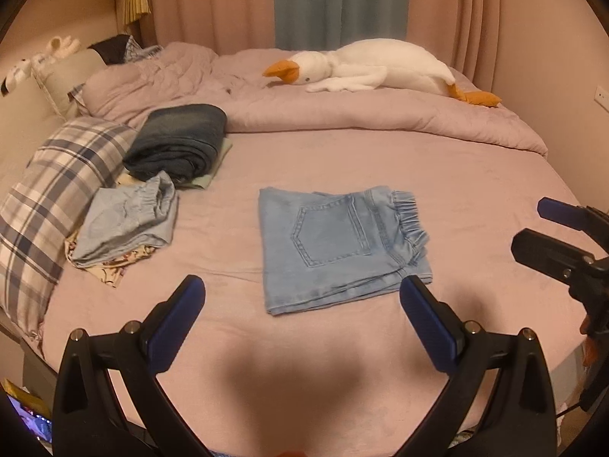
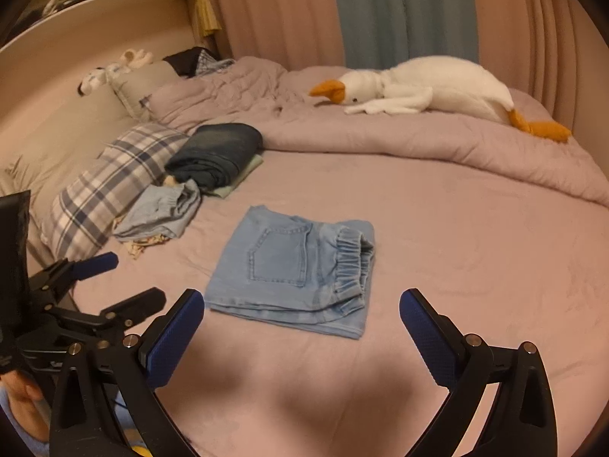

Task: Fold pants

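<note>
Here the pants (image 1: 340, 245) lie folded just ahead of both gaping, empty grippers, left (image 1: 302, 327) and right (image 2: 302, 337); soft, limp denim, best pinched at the thick layered edge.

A bedroom in someone's home: a wide bed (image 1: 342, 160) in a pink sheet, a rumpled quilt (image 1: 342, 114) along its far side, a plush goose (image 1: 380, 66) on that, plaid pillow (image 1: 57, 190) at its head, and drawn curtains (image 1: 228, 3) behind it.
</note>
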Available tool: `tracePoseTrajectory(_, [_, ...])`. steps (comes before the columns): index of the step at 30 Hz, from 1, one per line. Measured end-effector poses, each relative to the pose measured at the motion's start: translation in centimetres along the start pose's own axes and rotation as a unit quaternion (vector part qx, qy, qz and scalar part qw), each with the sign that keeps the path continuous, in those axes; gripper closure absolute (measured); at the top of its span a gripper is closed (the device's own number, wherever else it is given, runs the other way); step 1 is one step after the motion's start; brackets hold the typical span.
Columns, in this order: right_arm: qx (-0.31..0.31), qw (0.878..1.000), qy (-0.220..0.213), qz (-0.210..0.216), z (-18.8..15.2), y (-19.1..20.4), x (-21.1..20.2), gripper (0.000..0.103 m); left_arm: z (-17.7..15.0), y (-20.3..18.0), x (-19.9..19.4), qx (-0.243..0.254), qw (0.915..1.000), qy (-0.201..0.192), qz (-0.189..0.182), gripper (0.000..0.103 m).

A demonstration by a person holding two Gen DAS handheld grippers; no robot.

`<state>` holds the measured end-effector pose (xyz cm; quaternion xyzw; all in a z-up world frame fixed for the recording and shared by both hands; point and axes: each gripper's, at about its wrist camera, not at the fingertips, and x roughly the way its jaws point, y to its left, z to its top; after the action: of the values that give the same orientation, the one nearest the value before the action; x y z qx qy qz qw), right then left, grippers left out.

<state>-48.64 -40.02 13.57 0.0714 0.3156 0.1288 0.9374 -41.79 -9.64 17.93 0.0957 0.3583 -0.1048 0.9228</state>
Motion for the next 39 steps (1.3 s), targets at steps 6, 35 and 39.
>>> tracePoseTrajectory(6, [0.013, 1.0, 0.016, 0.007, -0.9, -0.6, 1.2, 0.001, -1.0, -0.2, 1.1, -0.006, 0.9998, 0.017, 0.012, 0.001])
tracePoseTrajectory(35, [0.019, 0.999, 0.019, 0.021, -0.8, -0.3, 0.7, 0.001, -0.6, -0.8, 0.7, -0.005, 0.9998, 0.012, 0.017, 0.001])
tracePoseTrajectory(39, [0.019, 0.999, 0.018, 0.022, -0.7, -0.5, 0.7, 0.001, -0.5, -0.7, 0.8, -0.004, 0.9998, 0.013, 0.017, 0.001])
